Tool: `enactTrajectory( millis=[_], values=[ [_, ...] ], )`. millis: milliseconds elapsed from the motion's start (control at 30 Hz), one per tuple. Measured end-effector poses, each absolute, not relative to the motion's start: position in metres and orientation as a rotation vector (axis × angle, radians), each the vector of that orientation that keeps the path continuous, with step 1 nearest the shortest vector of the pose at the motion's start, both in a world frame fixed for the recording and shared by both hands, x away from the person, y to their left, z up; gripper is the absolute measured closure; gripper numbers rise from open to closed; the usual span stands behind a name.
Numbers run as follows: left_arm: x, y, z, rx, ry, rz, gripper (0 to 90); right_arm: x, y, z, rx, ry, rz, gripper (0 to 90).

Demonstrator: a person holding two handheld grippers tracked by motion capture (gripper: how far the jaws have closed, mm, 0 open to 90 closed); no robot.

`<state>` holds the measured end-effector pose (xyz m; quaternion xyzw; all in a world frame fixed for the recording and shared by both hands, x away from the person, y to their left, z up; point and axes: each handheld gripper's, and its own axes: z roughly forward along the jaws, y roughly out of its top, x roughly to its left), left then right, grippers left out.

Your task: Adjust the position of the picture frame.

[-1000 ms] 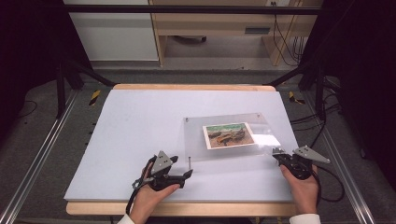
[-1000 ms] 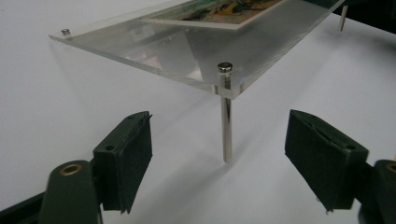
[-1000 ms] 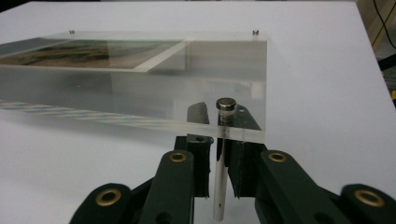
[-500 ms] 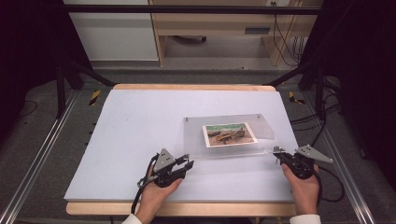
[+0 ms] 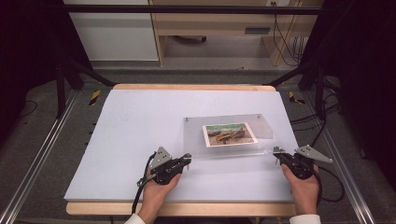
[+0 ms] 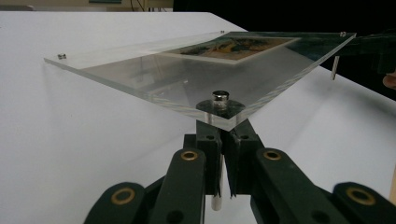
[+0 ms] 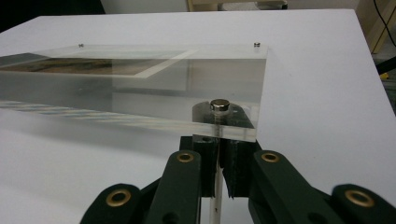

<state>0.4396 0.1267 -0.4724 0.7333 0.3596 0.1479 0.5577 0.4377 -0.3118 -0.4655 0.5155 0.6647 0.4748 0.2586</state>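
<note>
Frame (image 5: 229, 135): clear acrylic, photo inside, on the white table (image 5: 130, 130), right of centre.
Left gripper (image 5: 187, 159): jaws just closed, clamped on near-left corner post (image 6: 217, 186).
Right gripper (image 5: 276, 151): clamped on near-right corner post (image 7: 217, 182).

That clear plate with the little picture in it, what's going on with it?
A person is holding a two-jaw gripper in each hand at the near corners of a clear acrylic photo frame that sits on a white table. The left gripper has just closed its jaws on the metal leg under the near left corner. The right gripper is shut on the metal leg under the near right corner. A small landscape print sits in the frame.
</note>
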Motion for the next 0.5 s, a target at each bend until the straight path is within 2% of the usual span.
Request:
enactTrajectory(
  millis=[33, 133, 300, 500],
  values=[
    [0.4397, 0.1265, -0.4726, 1.734, 0.851, 0.347, 84.5, 0.4389, -0.3104, -0.4661, 1.39, 1.81, 1.275, 80.6],
    [0.4397, 0.1265, -0.4719, 1.738, 0.854, 0.345, 84.5, 0.4409, -0.3084, -0.4666, 1.378, 1.818, 1.262, 77.8],
    [0.4403, 0.1268, -0.471, 1.742, 0.852, 0.342, 84.5, 0.442, -0.3097, -0.4655, 1.367, 1.81, 1.261, 84.5],
    [0.4426, 0.1259, -0.4688, 1.754, 0.85, 0.338, 82.3, 0.4418, -0.3099, -0.4656, 1.375, 1.812, 1.265, 84.8]
  ],
)
